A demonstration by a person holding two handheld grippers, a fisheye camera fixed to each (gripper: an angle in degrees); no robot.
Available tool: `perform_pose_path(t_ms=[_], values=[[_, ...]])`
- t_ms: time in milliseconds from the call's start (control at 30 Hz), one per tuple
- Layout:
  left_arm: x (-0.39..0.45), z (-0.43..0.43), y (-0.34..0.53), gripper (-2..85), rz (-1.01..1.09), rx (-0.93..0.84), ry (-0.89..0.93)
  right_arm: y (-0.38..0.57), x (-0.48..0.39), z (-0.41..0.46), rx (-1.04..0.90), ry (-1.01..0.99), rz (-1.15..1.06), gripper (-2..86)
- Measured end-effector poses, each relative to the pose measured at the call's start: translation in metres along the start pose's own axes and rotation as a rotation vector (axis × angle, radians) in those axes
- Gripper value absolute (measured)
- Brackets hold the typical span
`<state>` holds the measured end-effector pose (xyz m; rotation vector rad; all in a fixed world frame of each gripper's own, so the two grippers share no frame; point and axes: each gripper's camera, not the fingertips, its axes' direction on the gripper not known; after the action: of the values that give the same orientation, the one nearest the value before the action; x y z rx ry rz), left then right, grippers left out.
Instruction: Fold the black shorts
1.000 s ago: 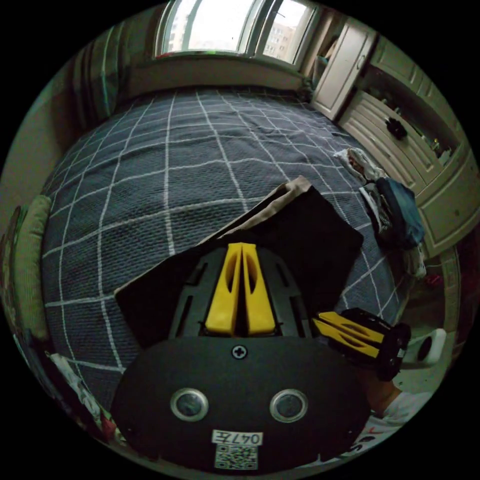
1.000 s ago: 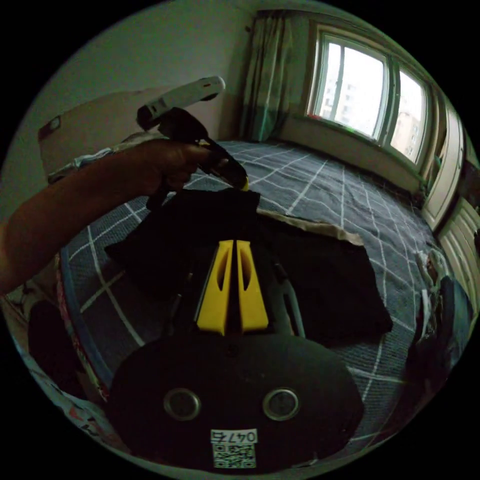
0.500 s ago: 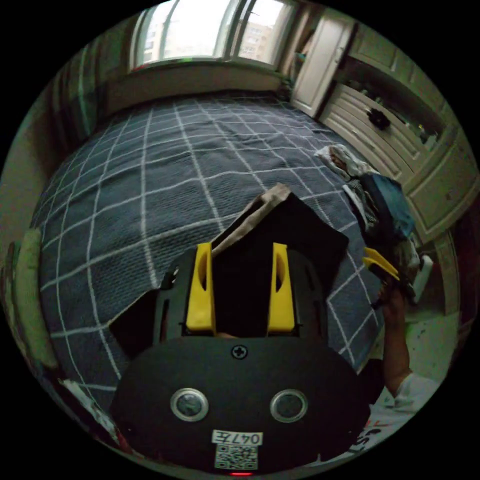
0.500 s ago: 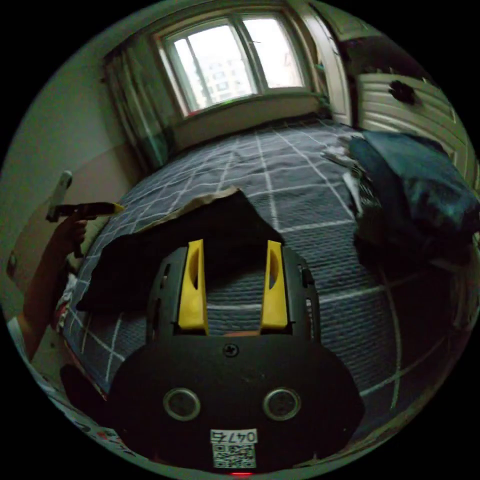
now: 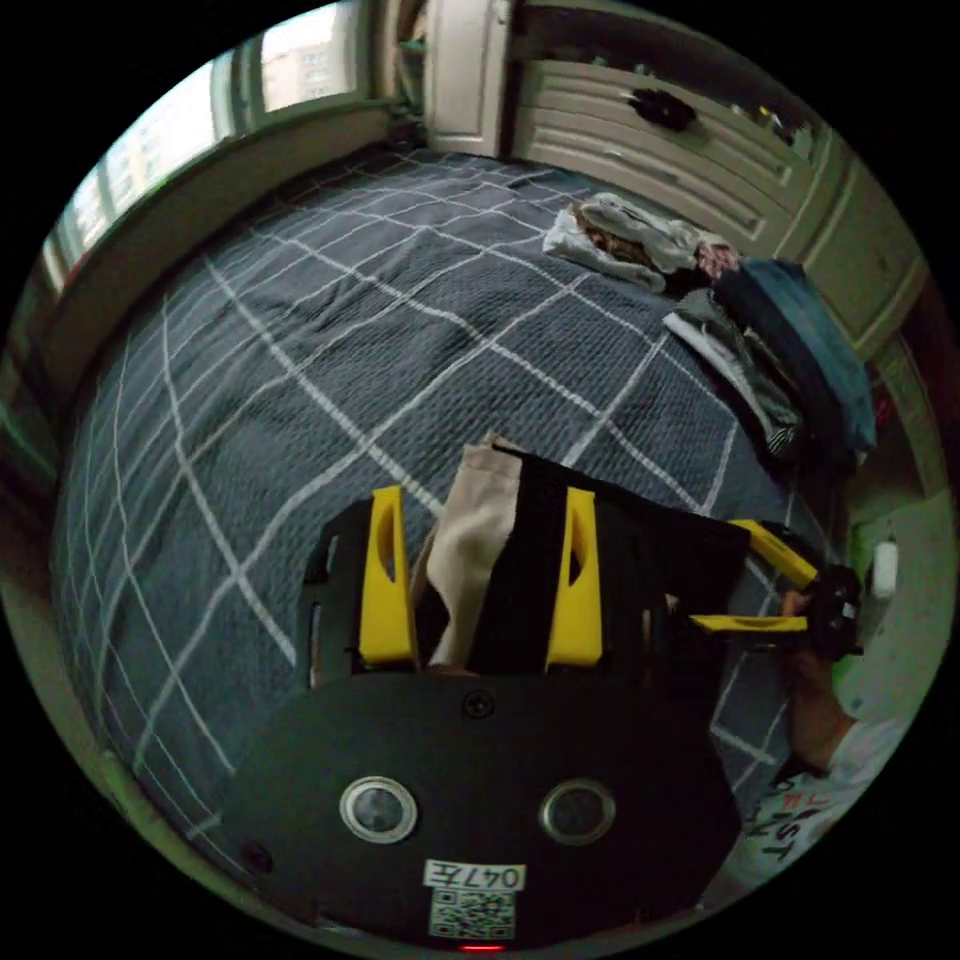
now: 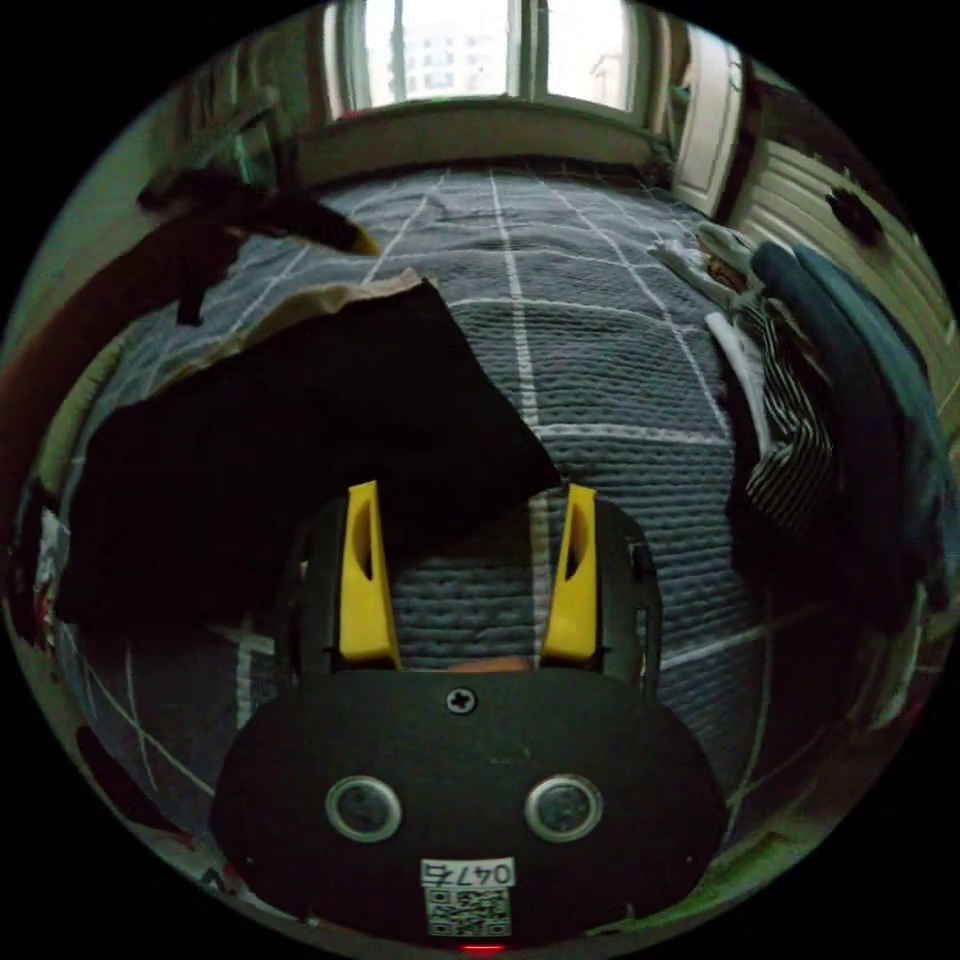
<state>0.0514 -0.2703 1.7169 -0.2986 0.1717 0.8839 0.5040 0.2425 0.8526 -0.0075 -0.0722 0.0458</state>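
**Both jaws released, shorts lying loose on the bed**

We judge the main risk is a poor re-grab. Our left hand-held gripper [image 5: 480,575] stands open over the shorts [image 5: 620,540] with nothing pinched, and our right hand-held gripper [image 6: 468,575] is open too, above bare bedspread beside the shorts' near corner. Closing on one layer alone would peel the fold apart; dragging would bunch the soft cloth.

The shorts are matte black and limp, with a tan edge, lying flat on the near part of the bed [image 5: 300,330], whose grey quilted cover has a white grid. A pile of clothes [image 6: 800,400] lies at the right.
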Motion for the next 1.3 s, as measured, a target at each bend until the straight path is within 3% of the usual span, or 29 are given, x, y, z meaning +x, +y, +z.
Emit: perform_pose_path(t_ms=[67, 167, 267, 300, 400, 633, 767, 1000, 1300], values=[[-0.002, 0.022, -0.016, 23.0, 0.040, -0.067, 0.000, -0.002, -0.013, -0.003, 0.017, -0.020, -0.076, 15.0], [-0.016, 0.056, -0.031, 22.4, -0.004, -0.221, 0.154, -0.001, -0.017, -0.007, 0.026, -0.069, -0.087, 11.6], [-0.012, 0.057, -0.032, 13.6, 0.079, -0.231, 0.029, 0.001, -0.026, -0.015, 0.049, -0.152, -0.142, 3.0], [-0.009, 0.052, -0.030, 7.4, 0.119, -0.211, 0.048, 0.002, -0.034, -0.019, 0.059, -0.119, -0.157, 1.8], [0.001, 0.046, -0.020, 2.2, 0.195, -0.179, -0.043, 0.003, -0.060, -0.026, 0.065, -0.053, -0.225, 0.7], [-0.035, 0.001, 0.006, 0.1, 0.103, -0.029, 0.102, 0.005, -0.088, -0.047, 0.110, -0.049, -0.228, 0.4], [-0.053, -0.031, 0.032, -0.1, 0.094, 0.034, 0.152, 0.011, -0.108, -0.076, 0.256, -0.076, -0.225, 0.3], [-0.128, -0.138, 0.160, 0.1, -0.049, 0.226, 0.296, 0.026, -0.239, -0.165, 0.551, -0.125, -0.458, 0.3], [-0.235, -0.245, 0.399, 5.7, -0.404, 0.133, 0.121, 0.063, -0.511, -0.211, 0.480, -0.136, -0.847, 1.2]])
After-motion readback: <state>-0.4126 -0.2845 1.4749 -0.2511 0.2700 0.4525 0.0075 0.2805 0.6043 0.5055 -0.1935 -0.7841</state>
